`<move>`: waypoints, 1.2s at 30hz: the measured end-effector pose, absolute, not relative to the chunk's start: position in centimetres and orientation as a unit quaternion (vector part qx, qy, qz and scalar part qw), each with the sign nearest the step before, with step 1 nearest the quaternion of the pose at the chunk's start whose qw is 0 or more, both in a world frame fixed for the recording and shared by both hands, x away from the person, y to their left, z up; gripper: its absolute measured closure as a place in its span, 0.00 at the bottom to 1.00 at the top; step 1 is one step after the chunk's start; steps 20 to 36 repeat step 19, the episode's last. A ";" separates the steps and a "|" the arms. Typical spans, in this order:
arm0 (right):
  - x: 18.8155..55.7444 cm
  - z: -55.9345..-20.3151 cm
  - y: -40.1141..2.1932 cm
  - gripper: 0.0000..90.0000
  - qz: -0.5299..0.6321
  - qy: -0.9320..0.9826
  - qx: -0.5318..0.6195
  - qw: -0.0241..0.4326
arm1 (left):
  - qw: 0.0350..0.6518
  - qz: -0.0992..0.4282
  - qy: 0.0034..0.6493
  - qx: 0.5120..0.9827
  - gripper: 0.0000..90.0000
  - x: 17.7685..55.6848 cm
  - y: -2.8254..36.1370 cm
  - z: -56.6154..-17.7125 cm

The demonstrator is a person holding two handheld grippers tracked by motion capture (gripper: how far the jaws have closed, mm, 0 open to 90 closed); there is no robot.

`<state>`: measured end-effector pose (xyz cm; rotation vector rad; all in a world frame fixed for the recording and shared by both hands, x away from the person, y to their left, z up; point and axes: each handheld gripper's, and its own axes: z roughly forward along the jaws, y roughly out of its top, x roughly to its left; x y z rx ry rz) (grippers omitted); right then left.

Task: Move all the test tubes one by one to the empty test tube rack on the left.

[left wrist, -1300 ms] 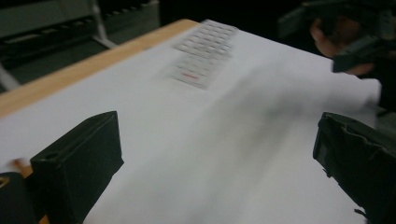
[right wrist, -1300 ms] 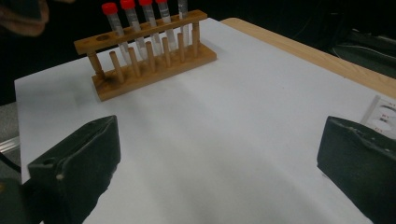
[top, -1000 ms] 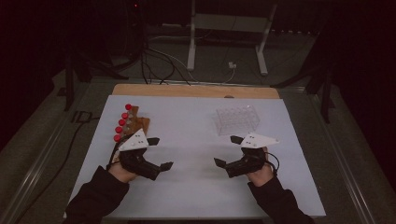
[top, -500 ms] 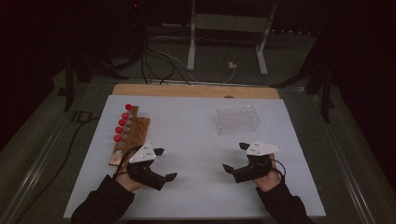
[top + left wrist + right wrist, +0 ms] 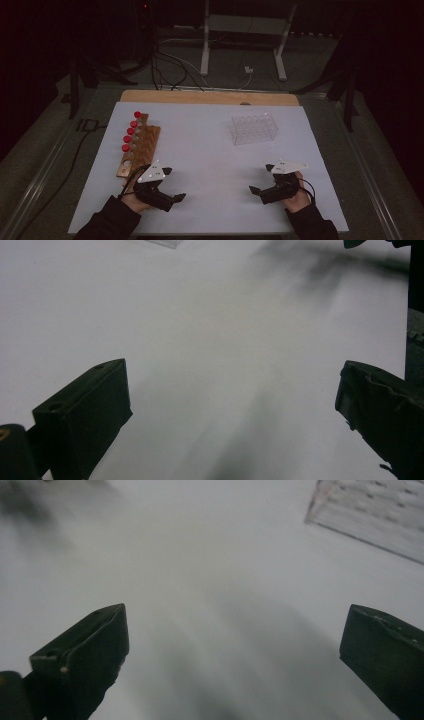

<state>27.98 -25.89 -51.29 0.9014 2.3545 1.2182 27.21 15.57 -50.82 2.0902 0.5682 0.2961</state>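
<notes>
Smooth white sheet (image 5: 210, 160) is covering the table, both black grippers, left (image 5: 172, 185) and right (image 5: 260, 181), hovering wide-jawed and empty between wooden rack (image 5: 142, 147) and clear plastic rack (image 5: 254, 128).

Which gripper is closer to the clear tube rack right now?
Right. The right gripper sits just below the clear tube rack, jaws open. The left gripper is across the mat, beside the wooden rack.

2 grippers (image 5: 170, 185) (image 5: 262, 180), 5 red-capped tubes (image 5: 131, 131), 1 wooden rack (image 5: 145, 147), 1 clear plastic rack (image 5: 254, 128), 1 white table sheet (image 5: 210, 165).
</notes>
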 end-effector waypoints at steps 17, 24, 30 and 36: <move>27.6 -52.2 -27.1 0.00 0.405 0.834 0.331 0.177 | 0.462 0.126 0.238 0.845 0.02 26.6 16.7 -51.6; 27.6 -52.2 -27.1 0.00 0.404 0.833 0.332 0.180 | 0.462 0.125 0.239 0.845 0.02 26.7 16.8 -51.6; 27.6 -52.2 -27.1 0.00 0.404 0.833 0.332 0.180 | 0.462 0.125 0.239 0.845 0.02 26.7 16.8 -51.6; 27.6 -52.2 -27.1 0.00 0.404 0.833 0.332 0.180 | 0.462 0.125 0.239 0.845 0.02 26.7 16.8 -51.6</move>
